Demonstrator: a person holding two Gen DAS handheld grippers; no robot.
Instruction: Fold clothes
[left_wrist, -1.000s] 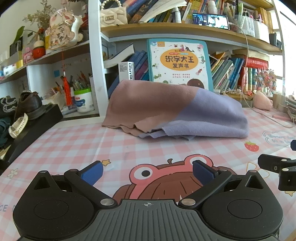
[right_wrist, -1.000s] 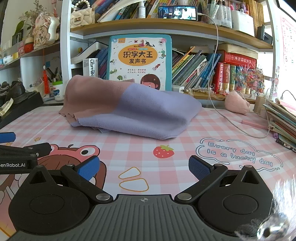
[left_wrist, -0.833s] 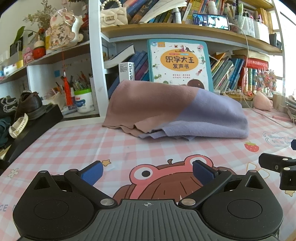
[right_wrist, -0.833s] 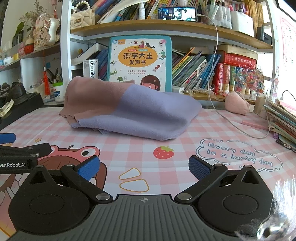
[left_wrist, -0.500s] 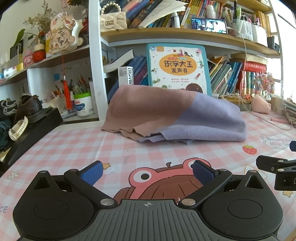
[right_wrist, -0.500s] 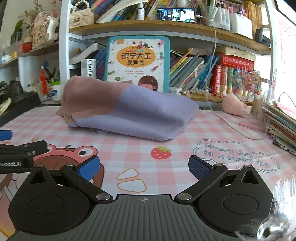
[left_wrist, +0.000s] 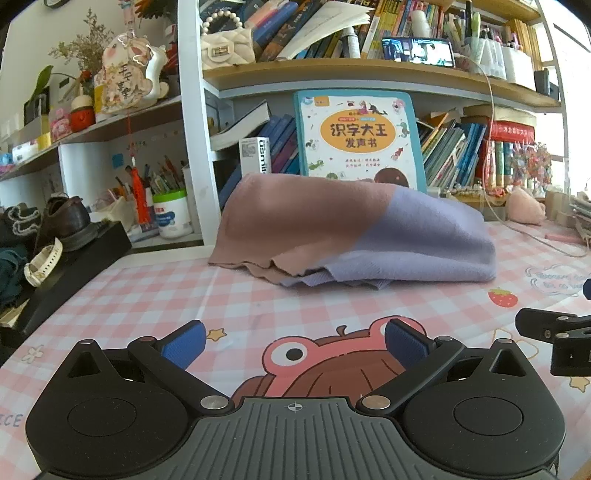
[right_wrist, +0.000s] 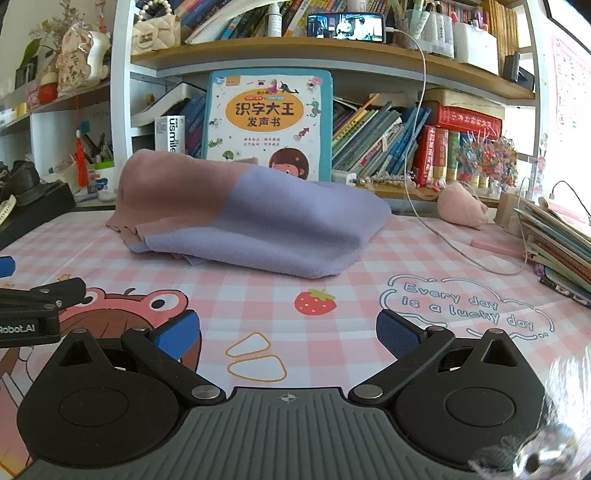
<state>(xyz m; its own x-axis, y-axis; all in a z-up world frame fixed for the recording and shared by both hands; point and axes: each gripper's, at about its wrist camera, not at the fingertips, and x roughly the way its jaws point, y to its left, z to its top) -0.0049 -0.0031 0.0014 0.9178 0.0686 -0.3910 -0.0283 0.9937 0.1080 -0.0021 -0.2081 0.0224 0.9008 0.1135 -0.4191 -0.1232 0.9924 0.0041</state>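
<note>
Low over the checked mat (left_wrist: 258, 295), both the left hand-held gripper (left_wrist: 294, 341) and right hand-held gripper (right_wrist: 288, 332) hover level, wide open, empty, short of the folded garment (left_wrist: 354, 232).

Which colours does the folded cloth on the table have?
The cloth is dusty pink and lilac, clearest in the right wrist view.

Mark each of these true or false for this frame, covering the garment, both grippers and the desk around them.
1. The pink and lavender garment lies in a folded heap on the checked mat. True.
2. The left gripper is shut on the garment. False: it is open and empty, short of the cloth.
3. The right gripper is open. True.
4. A children's book stands upright behind the garment. True.
5. The strawberry print is covered by the garment. False: it shows in front.
</note>
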